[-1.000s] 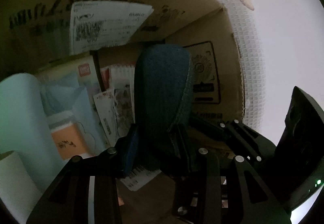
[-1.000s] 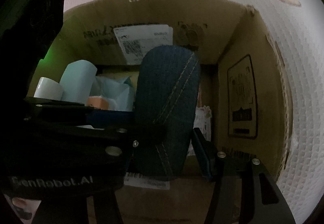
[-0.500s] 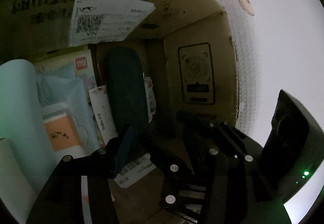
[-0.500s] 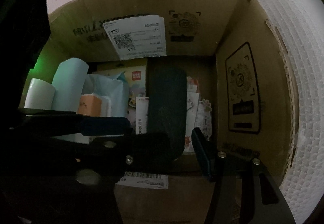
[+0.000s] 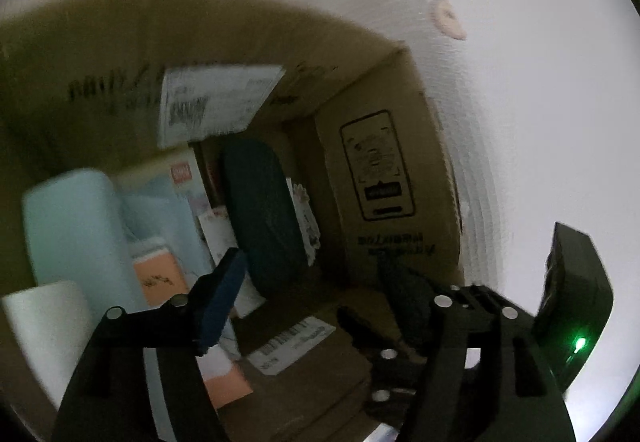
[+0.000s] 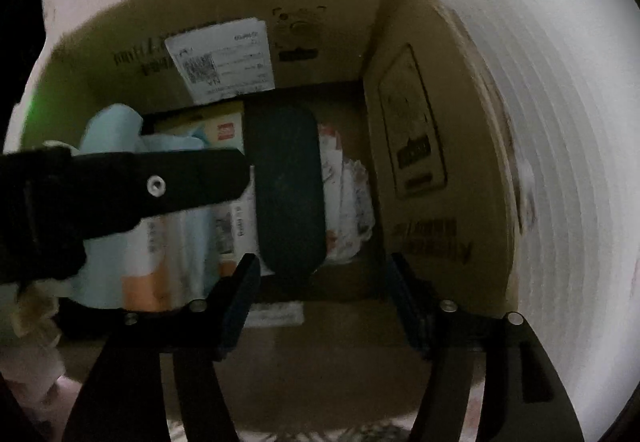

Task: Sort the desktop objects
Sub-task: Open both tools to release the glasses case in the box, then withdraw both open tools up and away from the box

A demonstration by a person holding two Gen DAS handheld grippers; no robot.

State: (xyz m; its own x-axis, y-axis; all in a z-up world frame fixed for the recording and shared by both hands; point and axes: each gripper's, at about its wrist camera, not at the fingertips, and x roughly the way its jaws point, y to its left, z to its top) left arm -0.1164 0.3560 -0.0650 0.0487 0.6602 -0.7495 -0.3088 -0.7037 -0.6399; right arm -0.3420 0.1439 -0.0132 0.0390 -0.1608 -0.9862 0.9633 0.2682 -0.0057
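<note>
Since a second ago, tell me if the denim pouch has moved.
Yes. The denim pouch was up between the grippers' fingers; it now stands deep in the cardboard box, below the shipping label, apart from both open grippers.

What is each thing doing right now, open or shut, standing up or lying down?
Cardboard box: open.
Denim case: standing inside the box, free of both grippers.
Left gripper: open, empty.
Right gripper: open, empty.
Blue roll: upright in the box.
</note>
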